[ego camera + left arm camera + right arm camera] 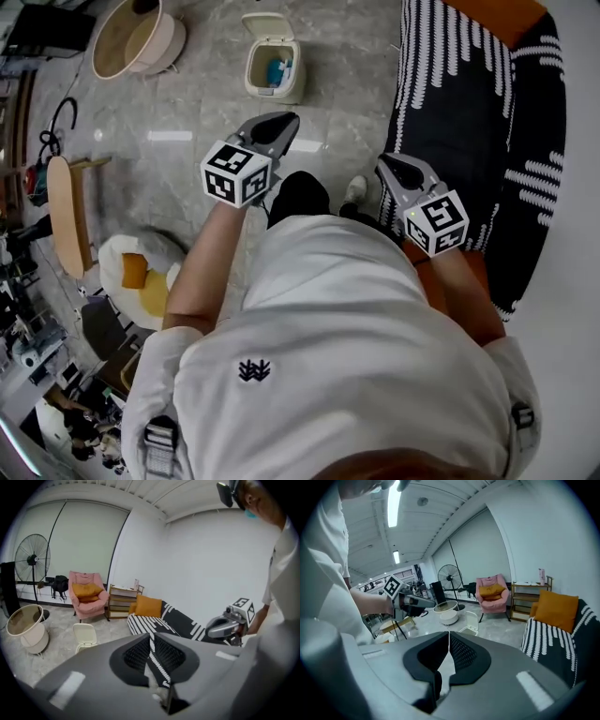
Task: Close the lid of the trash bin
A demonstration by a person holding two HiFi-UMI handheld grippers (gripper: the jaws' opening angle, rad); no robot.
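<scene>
Trash bin [272,67] first: it stands out on the open floor ahead of me, between the round tub [131,39] toward the floor's left edge and the striped sofa [487,122] along its right edge. Its lid [266,25] is tipped up and back, and from the head view I can look straight down into the bin and see something blue lying inside. By my reading nothing of the task is done: the lid is open and untouched, and the approach and the push down are both yet to come.

Neither tool is anywhere near it. I have the left gripper [281,122] and the right gripper [389,167] held up close in front of the body, well apart from the bin. In the left gripper view the ribbed pads [140,651] sit all but together, with only a sliver of sofa showing between them, and they hold nothing. In the right gripper view the pads [459,651] meet along a thin seam, also empty and touching nothing.
</scene>
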